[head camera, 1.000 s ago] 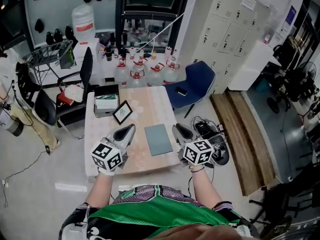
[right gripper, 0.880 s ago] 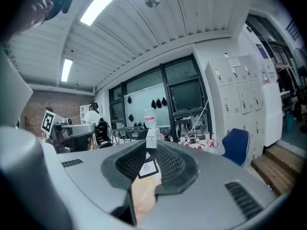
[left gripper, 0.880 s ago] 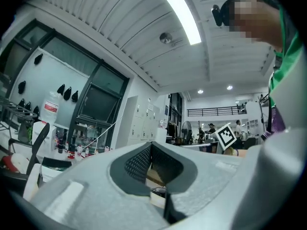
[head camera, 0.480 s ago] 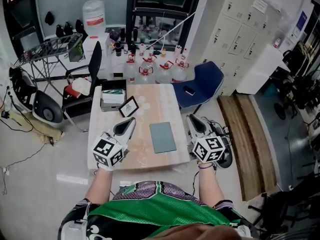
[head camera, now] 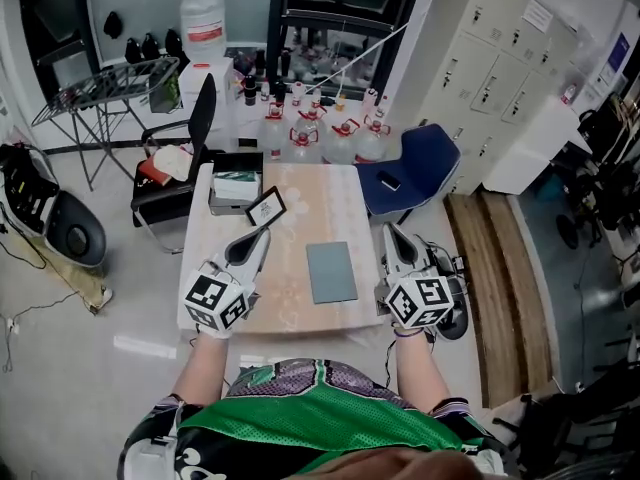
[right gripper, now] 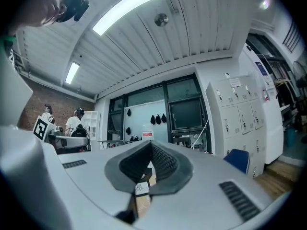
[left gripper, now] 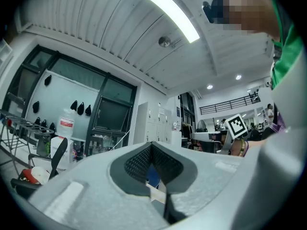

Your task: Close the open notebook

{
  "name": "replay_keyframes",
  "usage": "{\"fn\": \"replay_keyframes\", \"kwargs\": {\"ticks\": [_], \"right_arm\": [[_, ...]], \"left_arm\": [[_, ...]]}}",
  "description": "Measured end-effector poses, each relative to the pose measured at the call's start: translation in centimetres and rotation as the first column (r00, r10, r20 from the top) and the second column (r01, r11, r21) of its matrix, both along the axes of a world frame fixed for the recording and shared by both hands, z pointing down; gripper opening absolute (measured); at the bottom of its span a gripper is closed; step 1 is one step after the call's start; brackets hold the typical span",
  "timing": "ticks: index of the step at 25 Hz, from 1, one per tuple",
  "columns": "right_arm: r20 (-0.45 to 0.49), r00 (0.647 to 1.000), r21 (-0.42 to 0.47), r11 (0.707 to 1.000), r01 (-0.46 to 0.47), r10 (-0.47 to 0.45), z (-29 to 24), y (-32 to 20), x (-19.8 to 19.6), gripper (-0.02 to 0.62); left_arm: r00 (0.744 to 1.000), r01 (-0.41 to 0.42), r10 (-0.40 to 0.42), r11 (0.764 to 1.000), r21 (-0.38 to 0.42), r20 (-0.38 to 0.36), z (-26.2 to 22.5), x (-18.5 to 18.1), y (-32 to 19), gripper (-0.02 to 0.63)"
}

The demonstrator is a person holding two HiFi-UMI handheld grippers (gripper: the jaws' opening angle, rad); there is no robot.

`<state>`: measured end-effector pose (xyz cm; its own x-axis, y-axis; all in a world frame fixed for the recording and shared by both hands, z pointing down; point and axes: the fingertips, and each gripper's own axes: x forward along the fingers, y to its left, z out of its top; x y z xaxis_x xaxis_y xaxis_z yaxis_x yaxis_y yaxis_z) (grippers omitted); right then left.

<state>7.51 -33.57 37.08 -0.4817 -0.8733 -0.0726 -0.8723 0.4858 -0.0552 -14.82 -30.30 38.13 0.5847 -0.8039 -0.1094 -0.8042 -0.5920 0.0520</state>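
The grey-green notebook [head camera: 331,272] lies shut and flat in the middle of the light wooden table [head camera: 300,313] in the head view. My left gripper [head camera: 258,238] hovers left of it and my right gripper [head camera: 393,236] hovers right of it, over the table's right edge; neither touches it. In the left gripper view the left gripper [left gripper: 151,145] points level into the room, its jaws together on nothing. In the right gripper view the right gripper [right gripper: 151,143] also points level, jaws together and empty. Neither gripper view shows the notebook.
A small black picture frame [head camera: 265,208] and a box with a booklet [head camera: 236,188] stand at the table's far left. Behind the table are several water bottles [head camera: 320,133], a black chair [head camera: 180,158] and a blue chair [head camera: 410,178]. White lockers [head camera: 500,68] line the right.
Both grippers have lifted off the table level, and the right one has drifted out to the table's right edge. The notebook has stayed shut and still.
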Motion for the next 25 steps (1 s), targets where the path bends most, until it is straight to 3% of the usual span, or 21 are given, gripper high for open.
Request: {"fn": "replay_keyframes", "kwargs": {"ticks": [8, 25], "right_arm": [[-0.065, 0.998, -0.01, 1.0, -0.008, 0.008, 1.0, 0.0, -1.0, 0.002], [-0.006, 1.0, -0.045, 0.999, -0.028, 0.028, 2.5, 0.6, -1.5, 0.002]], "left_arm": [[0.999, 0.025, -0.026, 1.0, -0.012, -0.027, 0.7, -0.4, 0.2, 0.015], [1.0, -0.005, 0.004, 0.999, -0.038, -0.02, 1.7, -0.3, 0.6, 0.015]]}}
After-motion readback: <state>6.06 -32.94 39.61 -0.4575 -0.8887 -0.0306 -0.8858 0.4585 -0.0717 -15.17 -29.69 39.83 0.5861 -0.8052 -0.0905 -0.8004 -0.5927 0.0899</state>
